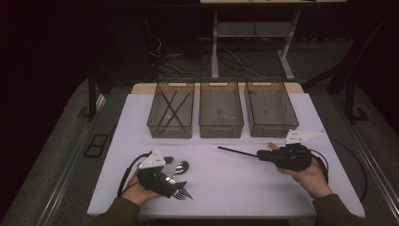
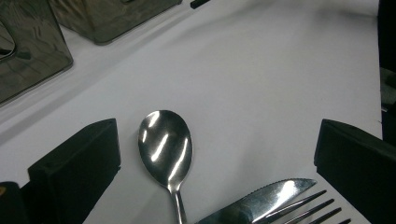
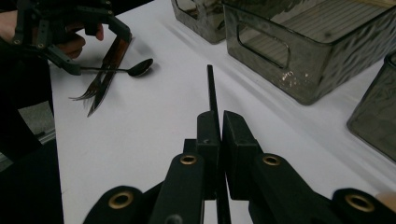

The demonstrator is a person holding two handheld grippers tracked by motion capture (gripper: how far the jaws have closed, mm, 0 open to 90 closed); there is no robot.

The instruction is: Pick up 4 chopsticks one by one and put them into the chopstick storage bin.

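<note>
High view: chopstick [image 1: 236, 151] lies level, tip pointing left.

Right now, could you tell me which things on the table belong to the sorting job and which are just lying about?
In the job: chopstick clamped in right gripper; left bin with chopsticks; spoon, knife, fork by left gripper; middle bin; right bin.
Lying about: floor cables.

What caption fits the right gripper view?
Right tongs clamp a thin black chopstick above the white table.

Open left gripper [image 2: 217, 158] over white tabletop [image 2: 261, 70], spoon [image 2: 165, 149] between its jaws, knife [image 2: 261, 200] and fork [image 2: 308, 210] beside, bins [image 2: 32, 51] beyond.
</note>
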